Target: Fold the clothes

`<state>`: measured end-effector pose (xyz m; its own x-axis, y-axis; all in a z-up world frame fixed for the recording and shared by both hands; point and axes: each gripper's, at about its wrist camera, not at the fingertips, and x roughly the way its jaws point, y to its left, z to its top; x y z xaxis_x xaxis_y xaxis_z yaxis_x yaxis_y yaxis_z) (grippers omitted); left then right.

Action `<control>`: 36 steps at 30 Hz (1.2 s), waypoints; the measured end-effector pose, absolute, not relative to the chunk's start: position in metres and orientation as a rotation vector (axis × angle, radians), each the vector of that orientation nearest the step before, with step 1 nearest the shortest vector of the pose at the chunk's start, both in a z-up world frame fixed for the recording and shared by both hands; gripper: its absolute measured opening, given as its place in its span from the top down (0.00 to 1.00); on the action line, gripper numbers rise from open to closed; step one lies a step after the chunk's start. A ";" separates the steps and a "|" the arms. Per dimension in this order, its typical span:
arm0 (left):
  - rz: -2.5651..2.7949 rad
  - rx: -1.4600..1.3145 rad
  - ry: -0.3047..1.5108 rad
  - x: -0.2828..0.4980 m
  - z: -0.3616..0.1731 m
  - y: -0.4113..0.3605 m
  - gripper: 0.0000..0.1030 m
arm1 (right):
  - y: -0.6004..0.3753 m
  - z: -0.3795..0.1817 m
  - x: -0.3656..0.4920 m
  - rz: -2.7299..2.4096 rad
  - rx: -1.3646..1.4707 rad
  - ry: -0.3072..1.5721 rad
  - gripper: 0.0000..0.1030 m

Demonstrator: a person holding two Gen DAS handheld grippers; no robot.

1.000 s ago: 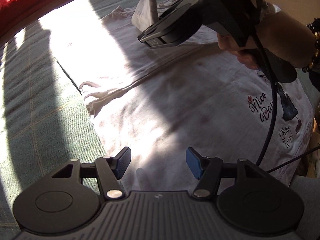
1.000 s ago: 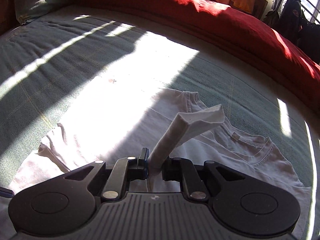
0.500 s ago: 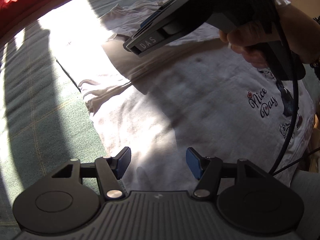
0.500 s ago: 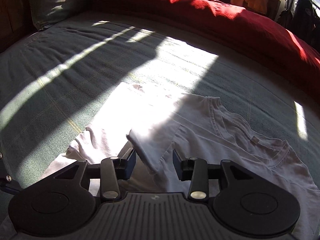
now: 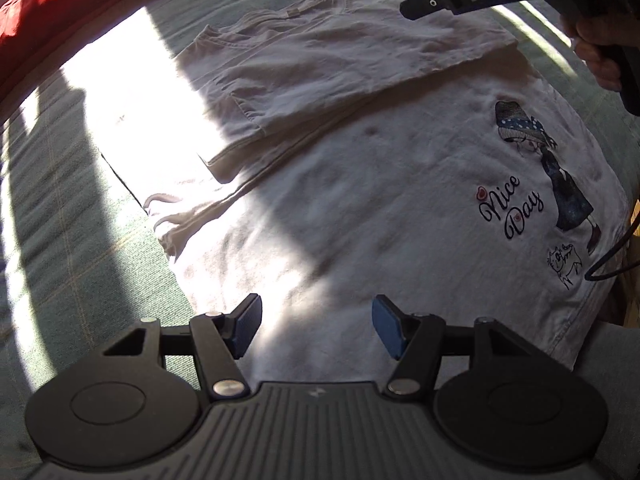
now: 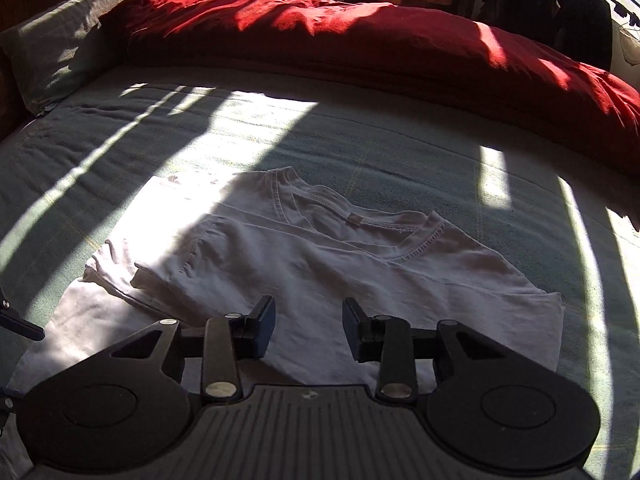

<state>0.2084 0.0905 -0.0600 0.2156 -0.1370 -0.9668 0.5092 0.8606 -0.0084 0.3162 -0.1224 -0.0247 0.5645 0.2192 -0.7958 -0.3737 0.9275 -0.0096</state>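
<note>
A white T-shirt (image 5: 360, 200) with a "Nice Day" print (image 5: 512, 208) lies flat on the green bedspread (image 5: 80, 240). One sleeve (image 5: 320, 80) lies folded across the chest below the collar (image 6: 360, 220). My left gripper (image 5: 318, 320) hovers open above the shirt's lower part, with nothing between its blue pads. My right gripper (image 6: 309, 322) hangs above the folded part of the shirt (image 6: 320, 264). Its jaws are closing, apart from each other and with no cloth between them. In the left wrist view the right gripper (image 5: 412, 7) shows at the top right, held by a hand (image 5: 592, 48).
A red duvet (image 6: 360, 40) is bunched along the far side of the bed, with a green pillow (image 6: 52, 40) at the far left. Dark clothes (image 6: 560, 8) hang by the window behind. A black cable (image 5: 612, 264) trails over the shirt's right edge. Sun stripes cross the bedspread (image 6: 280, 140).
The right gripper let go of the lifted sleeve, which now lies flat across the chest, then drew back and up. The left gripper shifted only slightly.
</note>
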 end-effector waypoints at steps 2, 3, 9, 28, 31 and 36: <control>-0.460 0.346 1.264 0.216 -0.056 0.080 0.40 | -0.158 -0.025 0.321 0.247 -0.148 0.907 0.78; -0.466 0.350 1.249 0.222 -0.054 0.071 0.40 | -0.175 -0.026 0.323 0.197 -0.127 0.906 0.78; -0.506 0.367 1.193 0.258 -0.053 0.016 0.40 | -0.256 -0.053 0.340 0.007 -0.031 0.887 0.82; -0.566 0.392 1.225 0.309 -0.070 -0.081 0.39 | -0.294 -0.107 0.389 0.127 0.166 1.000 0.83; -0.577 0.399 1.223 0.311 -0.070 -0.085 0.39 | -0.296 -0.106 0.391 0.122 0.188 1.011 0.82; -0.581 0.403 1.225 0.314 -0.070 -0.085 0.39 | -0.298 -0.102 0.391 0.120 0.203 1.016 0.82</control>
